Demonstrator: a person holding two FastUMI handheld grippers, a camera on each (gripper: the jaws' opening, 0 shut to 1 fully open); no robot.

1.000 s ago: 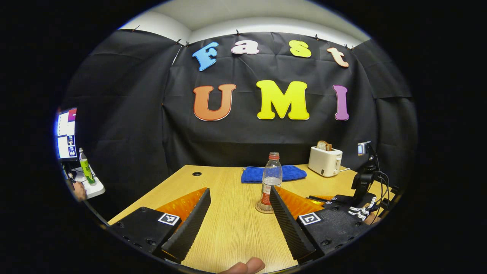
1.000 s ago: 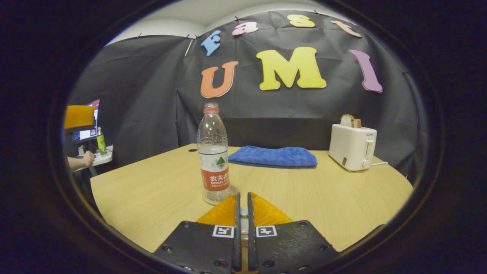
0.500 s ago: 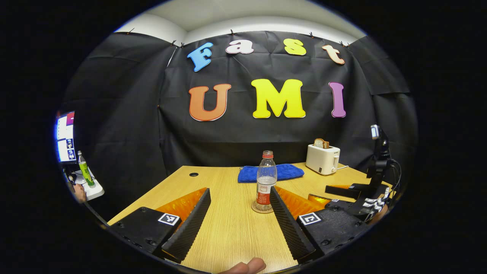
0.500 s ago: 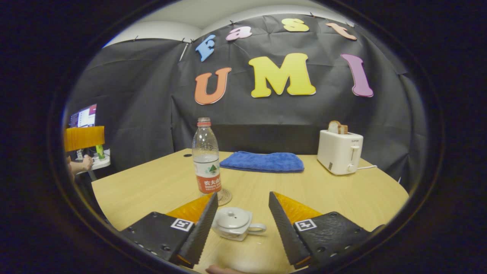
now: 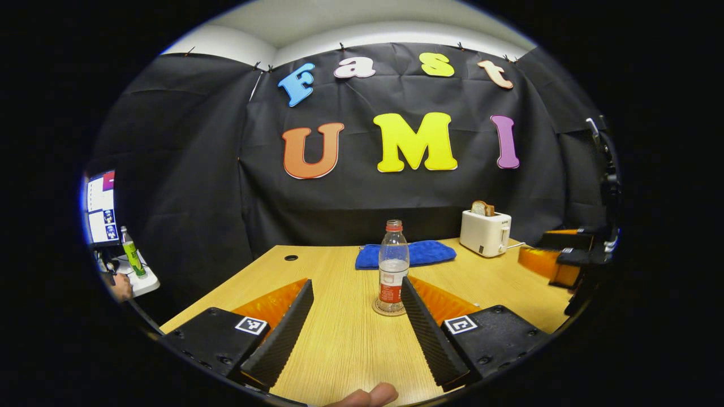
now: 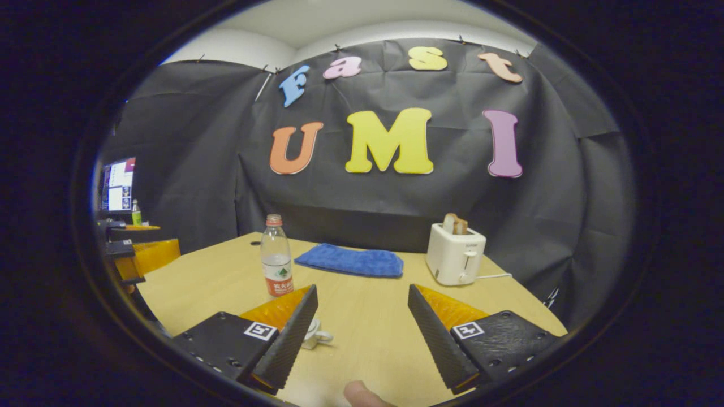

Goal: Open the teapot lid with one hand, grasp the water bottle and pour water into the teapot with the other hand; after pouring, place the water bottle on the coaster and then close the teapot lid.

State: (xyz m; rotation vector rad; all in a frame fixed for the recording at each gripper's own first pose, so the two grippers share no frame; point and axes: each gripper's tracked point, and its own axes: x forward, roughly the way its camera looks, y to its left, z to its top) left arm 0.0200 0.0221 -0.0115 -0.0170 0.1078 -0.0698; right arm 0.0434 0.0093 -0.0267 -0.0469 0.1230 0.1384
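Half a second ago the right claw [image 6: 362,333] sat close over the teapot [image 6: 312,334]; it has since pulled back and up, so the pot now peeks out at 7 o'clock, mostly hidden behind that claw's left finger, handle showing. Its jaws are spread wide, holding nothing. The left claw [image 5: 356,328] is likewise wide open and empty, barely shifted. The bottle [image 5: 391,265] stands upright on its coaster [image 5: 389,308] at the table [image 5: 339,350] centre, unchanged. In the left gripper view, the right claw has moved out to 3 o'clock. Cloth [image 6: 350,261] and toaster [image 6: 455,254] sit at the far edge.
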